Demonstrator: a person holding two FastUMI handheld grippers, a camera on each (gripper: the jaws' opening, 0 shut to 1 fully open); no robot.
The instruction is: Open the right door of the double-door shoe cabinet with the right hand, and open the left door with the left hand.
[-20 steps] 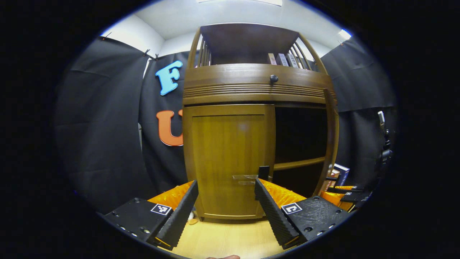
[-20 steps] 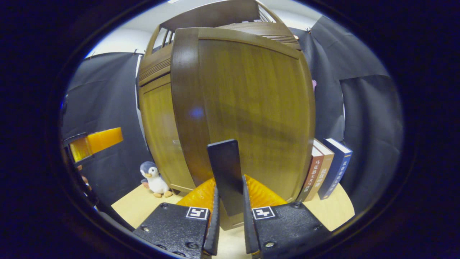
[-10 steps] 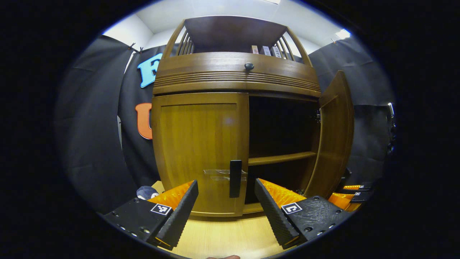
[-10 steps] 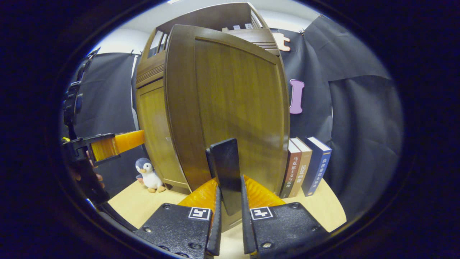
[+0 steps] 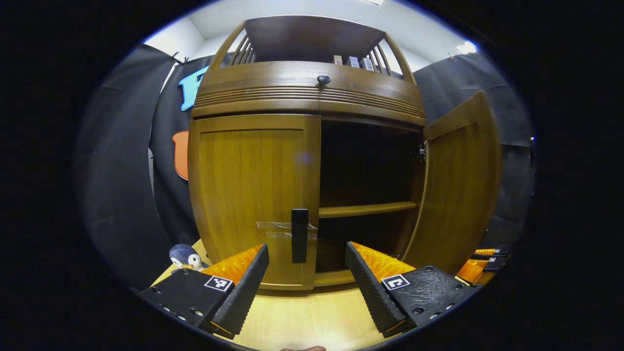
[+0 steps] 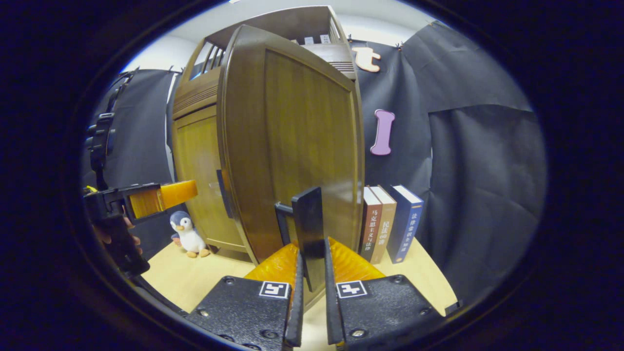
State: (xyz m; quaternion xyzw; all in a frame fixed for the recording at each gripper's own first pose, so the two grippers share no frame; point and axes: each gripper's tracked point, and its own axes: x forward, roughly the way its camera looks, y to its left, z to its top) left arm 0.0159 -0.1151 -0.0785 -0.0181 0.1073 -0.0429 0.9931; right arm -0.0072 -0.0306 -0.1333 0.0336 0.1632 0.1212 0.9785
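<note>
The right gripper (image 6: 310,292) is clenched on the black handle (image 6: 309,233) of the right door (image 6: 297,141), which stands swung wide. The left gripper (image 5: 305,282) is spread, its fingers (image 5: 246,285) apart; the closed left door's handle (image 5: 299,235) sits ahead between them, untouched.

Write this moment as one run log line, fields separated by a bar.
right door: open | right gripper: shut on right handle | left door: closed | left gripper: open before left handle
</note>
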